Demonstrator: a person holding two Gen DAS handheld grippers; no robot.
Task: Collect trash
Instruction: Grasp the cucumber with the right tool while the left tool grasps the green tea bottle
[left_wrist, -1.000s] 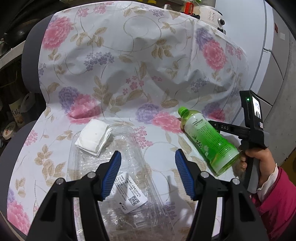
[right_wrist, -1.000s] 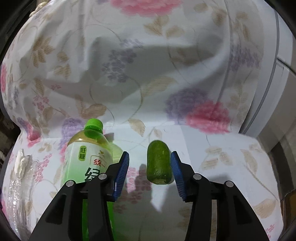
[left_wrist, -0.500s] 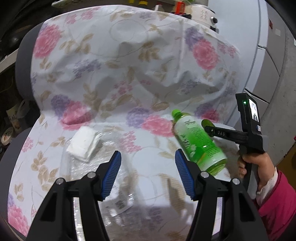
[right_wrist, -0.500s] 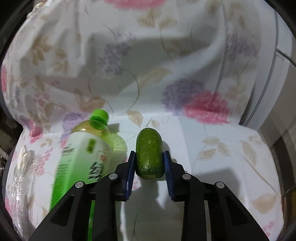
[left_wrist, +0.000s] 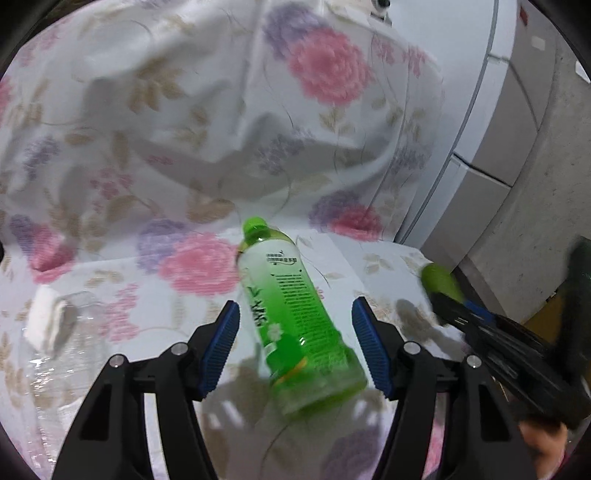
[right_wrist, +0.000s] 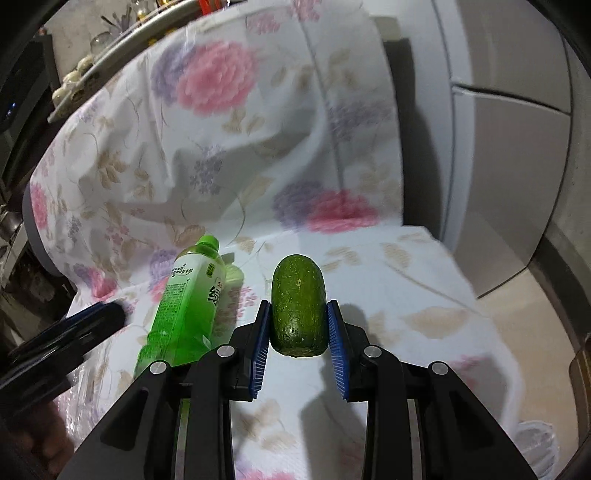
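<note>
A green tea bottle (left_wrist: 295, 317) lies on the flowered cloth, cap pointing away. My left gripper (left_wrist: 295, 343) is open, its blue pads either side of the bottle without touching it. The bottle also shows in the right wrist view (right_wrist: 188, 310). My right gripper (right_wrist: 298, 343) is shut on a dark green cucumber piece (right_wrist: 298, 314) and holds it above the seat, to the right of the bottle. The cucumber piece (left_wrist: 441, 282) and the right gripper show at the right of the left wrist view.
A folded white tissue (left_wrist: 46, 321) and a clear plastic container (left_wrist: 74, 369) lie at the left on the flowered cloth (left_wrist: 184, 147) that covers the chair. A white cabinet (left_wrist: 480, 147) stands at the right, with bare floor (right_wrist: 546, 295) beside the seat.
My right gripper has closed on the cucumber piece and lifted it. My left gripper has moved right from the plastic container to straddle the bottle.
</note>
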